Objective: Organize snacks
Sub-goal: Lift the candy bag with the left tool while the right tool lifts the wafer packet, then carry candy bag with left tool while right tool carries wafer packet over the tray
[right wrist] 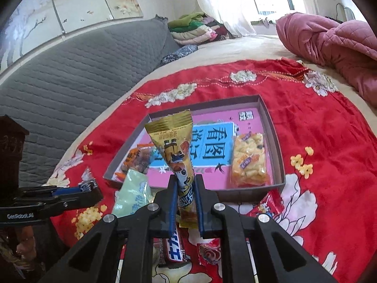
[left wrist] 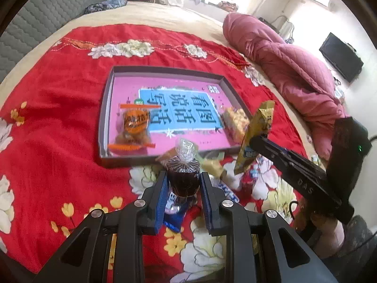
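Note:
A shallow box tray [left wrist: 107, 118] with a pink printed floor lies on the red flowered cloth. Inside it are an orange snack bag [left wrist: 135, 127] at the left and a yellow puffed-snack bag [right wrist: 248, 160] at the right. My left gripper [left wrist: 183, 178] is shut on a dark brown snack in clear wrap [left wrist: 183, 181], held just short of the tray's near edge. My right gripper [right wrist: 186, 179] is shut on the lower part of a gold packet [right wrist: 179, 151], which stands upright above the tray's near rim [right wrist: 278, 155]. In the right wrist view the left gripper [right wrist: 90, 188] shows at the left.
Loose snacks lie on the cloth before the tray: a pale green packet [right wrist: 134, 193], a blue-and-white bar [right wrist: 175, 247], a red candy [right wrist: 209, 252], a red packet [right wrist: 268, 205]. A pink quilt [left wrist: 289, 66] is heaped at the right, and a grey padded headboard [right wrist: 82, 75] stands behind.

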Motion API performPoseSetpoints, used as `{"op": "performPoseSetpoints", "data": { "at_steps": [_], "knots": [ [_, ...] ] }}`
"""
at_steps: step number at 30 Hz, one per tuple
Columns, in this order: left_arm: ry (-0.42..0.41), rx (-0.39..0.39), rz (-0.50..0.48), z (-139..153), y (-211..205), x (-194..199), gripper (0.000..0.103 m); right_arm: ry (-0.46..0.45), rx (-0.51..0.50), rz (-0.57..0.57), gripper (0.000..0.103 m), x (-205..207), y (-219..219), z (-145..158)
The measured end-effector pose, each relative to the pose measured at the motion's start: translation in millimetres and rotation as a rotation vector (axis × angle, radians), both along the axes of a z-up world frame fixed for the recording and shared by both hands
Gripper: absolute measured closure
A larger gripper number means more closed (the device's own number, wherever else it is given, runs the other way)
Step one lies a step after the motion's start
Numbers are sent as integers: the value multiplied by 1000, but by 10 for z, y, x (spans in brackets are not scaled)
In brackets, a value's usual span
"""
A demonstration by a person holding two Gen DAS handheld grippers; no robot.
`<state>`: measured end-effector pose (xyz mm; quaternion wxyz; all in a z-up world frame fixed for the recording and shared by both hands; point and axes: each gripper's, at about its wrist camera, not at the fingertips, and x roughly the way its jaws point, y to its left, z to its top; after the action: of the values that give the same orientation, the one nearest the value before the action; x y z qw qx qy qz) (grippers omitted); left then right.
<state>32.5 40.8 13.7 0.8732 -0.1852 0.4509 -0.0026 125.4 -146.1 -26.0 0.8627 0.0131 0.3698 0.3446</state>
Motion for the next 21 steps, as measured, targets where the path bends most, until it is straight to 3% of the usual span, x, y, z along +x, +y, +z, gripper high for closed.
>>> {"op": "performPoseSetpoints", "data": {
  "at_steps": [21],
  "knots": [
    [-51,-17,39,228,27,728,75,-67,74,-52,89,241,46,323]
  ]
}}
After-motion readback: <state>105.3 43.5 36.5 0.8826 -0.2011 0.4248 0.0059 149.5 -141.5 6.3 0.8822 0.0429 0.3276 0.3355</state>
